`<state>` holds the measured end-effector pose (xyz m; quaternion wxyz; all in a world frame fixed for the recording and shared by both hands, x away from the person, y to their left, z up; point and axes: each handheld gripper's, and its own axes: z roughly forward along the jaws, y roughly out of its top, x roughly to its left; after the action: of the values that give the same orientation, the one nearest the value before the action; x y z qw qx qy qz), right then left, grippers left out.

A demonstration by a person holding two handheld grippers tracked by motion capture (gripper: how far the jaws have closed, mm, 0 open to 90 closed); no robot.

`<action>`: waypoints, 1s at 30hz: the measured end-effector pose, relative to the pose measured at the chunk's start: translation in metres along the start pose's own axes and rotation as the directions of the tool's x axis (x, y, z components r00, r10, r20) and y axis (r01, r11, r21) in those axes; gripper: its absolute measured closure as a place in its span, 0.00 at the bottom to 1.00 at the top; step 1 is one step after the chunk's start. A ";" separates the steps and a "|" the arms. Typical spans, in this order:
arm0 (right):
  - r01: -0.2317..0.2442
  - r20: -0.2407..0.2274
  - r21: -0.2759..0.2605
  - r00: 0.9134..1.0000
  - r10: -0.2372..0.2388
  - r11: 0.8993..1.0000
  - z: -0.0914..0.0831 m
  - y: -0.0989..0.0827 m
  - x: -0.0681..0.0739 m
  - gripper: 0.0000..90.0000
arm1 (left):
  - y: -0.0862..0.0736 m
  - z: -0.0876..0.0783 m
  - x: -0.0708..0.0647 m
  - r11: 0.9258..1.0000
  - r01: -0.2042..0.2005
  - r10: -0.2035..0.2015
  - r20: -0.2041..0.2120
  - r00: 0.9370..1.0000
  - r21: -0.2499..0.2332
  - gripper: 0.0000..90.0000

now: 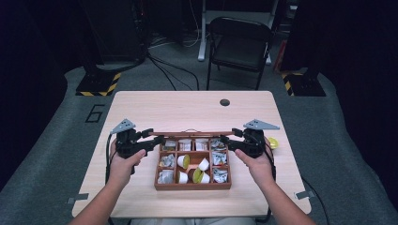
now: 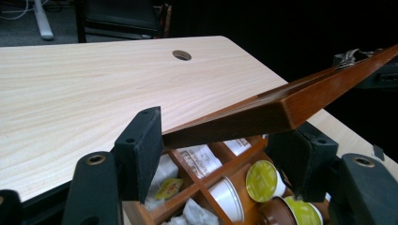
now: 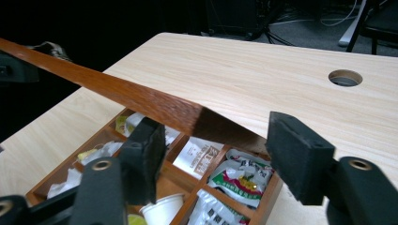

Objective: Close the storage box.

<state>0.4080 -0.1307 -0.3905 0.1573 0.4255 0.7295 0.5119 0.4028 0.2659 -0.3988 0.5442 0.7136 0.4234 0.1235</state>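
High view, pale wooden table, grey carpet, folding chair

Bare table lies far of the box; its raised lid blocks the far edge.

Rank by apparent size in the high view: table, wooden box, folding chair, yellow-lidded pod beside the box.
1. table
2. folding chair, though it stands farther from the camera
3. wooden box
4. yellow-lidded pod, clearly smallest
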 end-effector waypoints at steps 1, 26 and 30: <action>0.009 -0.002 -0.003 1.000 -0.009 1.000 -0.004 -0.001 0.002 0.48 | -0.001 -0.002 0.000 1.000 0.003 -0.003 0.007 1.000 0.004 0.42; 0.030 -0.031 0.010 0.999 -0.029 1.000 -0.025 -0.035 0.010 0.58 | -0.034 -0.021 -0.019 1.000 -0.009 0.009 0.005 1.000 0.029 0.47; 0.032 -0.029 0.016 0.999 -0.031 0.999 -0.025 -0.039 0.011 0.58 | -0.040 -0.022 -0.020 1.000 0.003 -0.003 0.005 1.000 0.025 0.47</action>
<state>0.3665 -0.1421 -0.4118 0.1512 0.4078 0.7425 0.5094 0.3583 0.2678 -0.4202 0.5366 0.7199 0.4248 0.1156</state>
